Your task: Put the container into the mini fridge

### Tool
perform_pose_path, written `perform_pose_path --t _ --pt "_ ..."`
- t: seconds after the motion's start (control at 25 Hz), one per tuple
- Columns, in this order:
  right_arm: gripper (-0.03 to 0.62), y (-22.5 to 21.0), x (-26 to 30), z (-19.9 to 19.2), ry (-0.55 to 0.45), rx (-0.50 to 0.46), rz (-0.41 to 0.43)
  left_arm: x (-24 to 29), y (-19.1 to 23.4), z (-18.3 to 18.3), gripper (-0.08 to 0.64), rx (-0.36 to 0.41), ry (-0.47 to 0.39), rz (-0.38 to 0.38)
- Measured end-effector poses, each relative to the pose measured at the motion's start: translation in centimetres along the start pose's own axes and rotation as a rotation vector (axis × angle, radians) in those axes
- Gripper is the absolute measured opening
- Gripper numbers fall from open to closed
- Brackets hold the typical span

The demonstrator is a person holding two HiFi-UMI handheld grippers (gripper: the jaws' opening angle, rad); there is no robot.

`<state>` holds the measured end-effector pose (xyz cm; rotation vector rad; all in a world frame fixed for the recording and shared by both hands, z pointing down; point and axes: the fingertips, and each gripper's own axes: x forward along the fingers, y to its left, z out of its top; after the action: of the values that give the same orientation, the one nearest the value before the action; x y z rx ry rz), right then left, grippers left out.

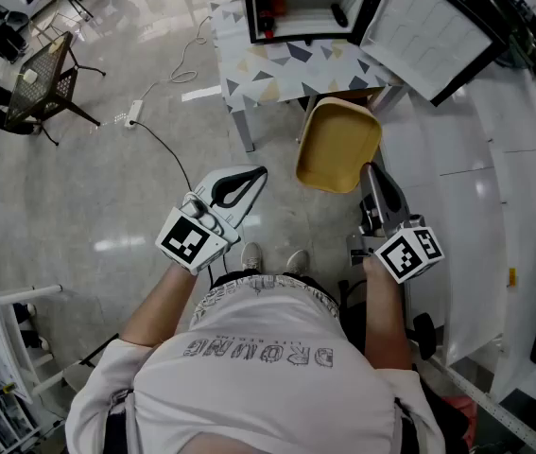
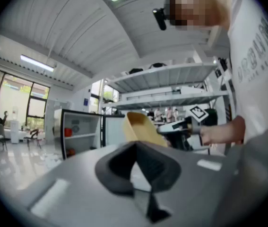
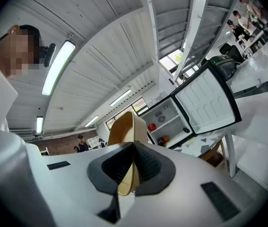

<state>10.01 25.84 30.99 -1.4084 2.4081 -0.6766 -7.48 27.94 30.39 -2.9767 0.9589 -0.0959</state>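
Observation:
A tan rectangular container point(image 1: 337, 146) hangs in the air in front of me, its rim pinched between the jaws of my right gripper point(image 1: 367, 170). In the right gripper view the container point(image 3: 124, 131) stands edge-on between the shut jaws. The mini fridge point(image 1: 301, 3) stands on a small patterned table point(image 1: 286, 69) ahead, its door point(image 1: 428, 31) swung open to the right; red items show on its shelves. My left gripper point(image 1: 256, 174) floats to the left of the container, jaws together and holding nothing. In the left gripper view the container point(image 2: 141, 126) and the fridge point(image 2: 79, 131) show beyond the jaws.
A white counter point(image 1: 494, 187) runs along the right. A black mesh chair point(image 1: 45, 78) and a power strip with cable point(image 1: 135, 113) lie on the grey floor at left. White shelving point(image 2: 171, 86) shows in the left gripper view.

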Motion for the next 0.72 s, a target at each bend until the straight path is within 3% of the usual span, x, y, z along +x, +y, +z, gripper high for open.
perform_pose_path --t 0.72 --pt "0.010 -4.7 -2.9 1.8 -0.001 0.030 0.011 3.5 -3.3 -0.3 0.008 0.021 0.013 0.033"
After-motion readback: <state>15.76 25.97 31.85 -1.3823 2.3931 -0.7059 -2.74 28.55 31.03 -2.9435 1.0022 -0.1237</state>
